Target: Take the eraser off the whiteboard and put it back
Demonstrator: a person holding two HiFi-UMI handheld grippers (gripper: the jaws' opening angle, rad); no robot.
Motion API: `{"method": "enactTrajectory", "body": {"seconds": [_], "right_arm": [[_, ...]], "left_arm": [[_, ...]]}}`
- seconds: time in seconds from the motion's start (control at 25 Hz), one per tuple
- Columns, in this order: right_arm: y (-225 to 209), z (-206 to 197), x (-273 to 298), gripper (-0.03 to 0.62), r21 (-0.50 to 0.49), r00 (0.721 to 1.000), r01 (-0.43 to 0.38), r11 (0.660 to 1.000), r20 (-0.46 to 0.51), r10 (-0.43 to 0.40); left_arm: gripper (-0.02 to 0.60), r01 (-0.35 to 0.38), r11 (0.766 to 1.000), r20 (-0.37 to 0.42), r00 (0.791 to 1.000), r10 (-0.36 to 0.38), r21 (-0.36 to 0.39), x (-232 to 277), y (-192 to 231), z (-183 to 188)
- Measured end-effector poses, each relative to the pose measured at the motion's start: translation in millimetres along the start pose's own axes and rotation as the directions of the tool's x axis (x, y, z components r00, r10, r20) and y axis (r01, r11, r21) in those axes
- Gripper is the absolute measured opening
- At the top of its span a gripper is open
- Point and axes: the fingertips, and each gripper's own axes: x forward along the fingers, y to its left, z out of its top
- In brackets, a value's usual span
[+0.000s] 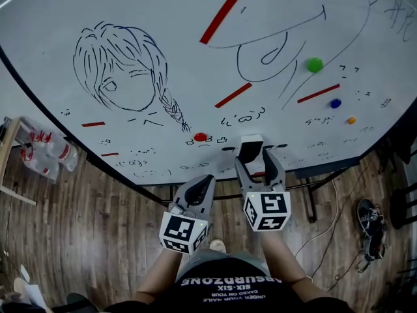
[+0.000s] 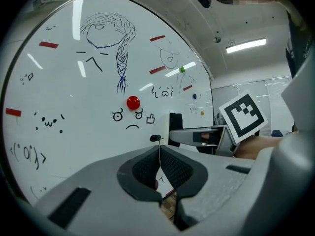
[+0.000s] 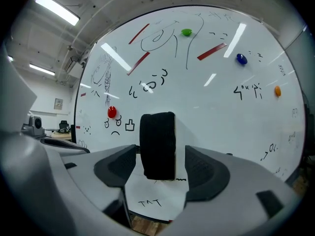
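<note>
Two tools were held side by side before a whiteboard (image 1: 195, 25), one in each hand. The right tool (image 3: 160, 154) was seen with its jaws spread wide. The eraser (image 3: 157, 144) stood upright between them, black felt to the left and white body to the right in the right gripper view. A narrow gap was left at each pad, so nothing was clamped. In the head view the eraser was shown against the lower part of the board, just beyond the jaw tips.

The left tool (image 2: 159, 150) was found with its jaws pressed together and nothing between them. It was held just beside the right one and a little farther back from the board. A marker cube (image 1: 267, 210) was borne on the right tool, and another on the left.

A red magnet (image 1: 200, 137) was fixed to the board, left of the eraser. Higher up at the left, a drawn girl's head with a braid (image 1: 124, 64) was seen, and red strips (image 1: 225, 10) were spread over the board. A green magnet (image 1: 315, 64), a blue magnet (image 1: 335, 103) and an orange magnet (image 1: 351, 120) were placed at the right. Below the board a wooden floor (image 1: 98, 214) was visible, with packed bottles (image 1: 49, 152) at the left.
</note>
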Motion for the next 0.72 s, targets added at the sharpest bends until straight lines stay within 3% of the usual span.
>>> {"method": "enactTrajectory", "body": {"seconds": [0.48,0.72], "right_arm": [[-0.9,-1.6,20.8,0.284,-0.016,1.000,0.020,1.000,0.017,-0.020],[-2.3,-1.4,21.6,0.244,-0.037,0.998,0.055,0.998,0.023,-0.055]], "left_arm": [[0.009,0.023,1.000,-0.011,1.000,-0.023,0.000,15.2,6.1,-7.6],[0.009,0.024,1.000,-0.008,1.000,-0.024,-0.005,17.7,9.5,-7.7]]}}
